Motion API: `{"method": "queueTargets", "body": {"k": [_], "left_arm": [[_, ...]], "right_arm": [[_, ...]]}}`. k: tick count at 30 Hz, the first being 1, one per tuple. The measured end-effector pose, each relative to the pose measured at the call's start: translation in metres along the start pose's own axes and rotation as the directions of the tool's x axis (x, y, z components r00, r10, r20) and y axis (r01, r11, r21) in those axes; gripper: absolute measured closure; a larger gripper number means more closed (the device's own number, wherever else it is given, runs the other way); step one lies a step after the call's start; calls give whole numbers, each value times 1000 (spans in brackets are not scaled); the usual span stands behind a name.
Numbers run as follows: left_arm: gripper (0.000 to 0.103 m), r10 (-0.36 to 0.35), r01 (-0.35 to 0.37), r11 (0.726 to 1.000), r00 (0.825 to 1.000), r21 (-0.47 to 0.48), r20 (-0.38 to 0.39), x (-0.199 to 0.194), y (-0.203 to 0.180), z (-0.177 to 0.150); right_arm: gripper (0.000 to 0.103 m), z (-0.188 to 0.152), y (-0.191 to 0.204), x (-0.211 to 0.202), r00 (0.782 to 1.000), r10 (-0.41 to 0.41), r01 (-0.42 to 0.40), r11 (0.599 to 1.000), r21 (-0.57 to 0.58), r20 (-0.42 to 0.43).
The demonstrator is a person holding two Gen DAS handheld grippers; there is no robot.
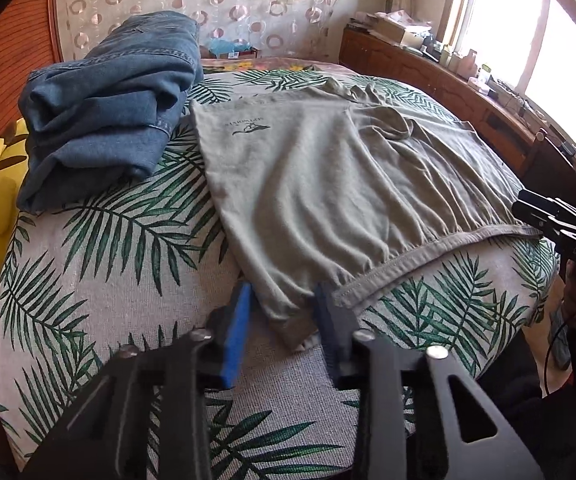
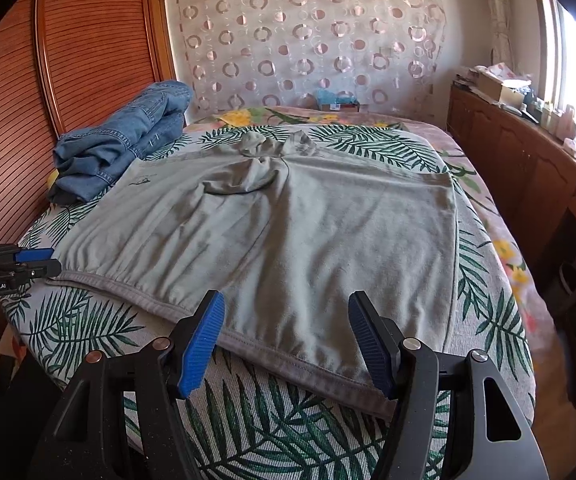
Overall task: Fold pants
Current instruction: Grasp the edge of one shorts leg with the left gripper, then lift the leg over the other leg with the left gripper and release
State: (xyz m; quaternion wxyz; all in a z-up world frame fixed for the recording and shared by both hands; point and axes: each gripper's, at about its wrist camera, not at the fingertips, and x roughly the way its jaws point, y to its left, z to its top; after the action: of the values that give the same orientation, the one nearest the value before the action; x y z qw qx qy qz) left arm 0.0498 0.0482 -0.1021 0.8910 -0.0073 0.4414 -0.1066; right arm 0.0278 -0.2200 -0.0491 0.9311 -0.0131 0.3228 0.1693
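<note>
We see the grey-green pants (image 2: 272,232) spread flat across the leaf-print bed (image 2: 288,432), filling the frame's centre. Our left tool (image 1: 282,316) pinches the waistband corner (lower centre of its view); our right tool (image 2: 286,340) hangs open over the other corner. Folded jeans (image 1: 104,108) sit upper left.

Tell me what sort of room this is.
Most likely a home bedroom: a bed under a leaf-print cover with grey pants spread on it, folded jeans, and a curtain behind.

Grey-green pants (image 2: 288,232) — flat on bed.
</note>
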Motion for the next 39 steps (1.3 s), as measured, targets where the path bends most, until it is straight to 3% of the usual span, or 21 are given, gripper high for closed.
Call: {"method": "queueTargets", "body": {"k": [2,7,20,39], "left_arm": [[90,-3,3,1000,1000,21,-1,1,-5,1],[98,-2,1,999,999,39,34,-6,-13,8],[99,-68,46,979,992,200,104,-21,-70,59],[100,-236,180,908,966,379,106,-17,-185,119]], "right_arm": [[37,-1,1,1,1000,-2,2,1000,2,-3],[37,-5,0,-1,1000,-6,6,1000,14,-8],[36,-13,-20,-11,999,-34,33,997,73,4],[36,-22,-48,-27,996,-85,80,987,139,35]]}}
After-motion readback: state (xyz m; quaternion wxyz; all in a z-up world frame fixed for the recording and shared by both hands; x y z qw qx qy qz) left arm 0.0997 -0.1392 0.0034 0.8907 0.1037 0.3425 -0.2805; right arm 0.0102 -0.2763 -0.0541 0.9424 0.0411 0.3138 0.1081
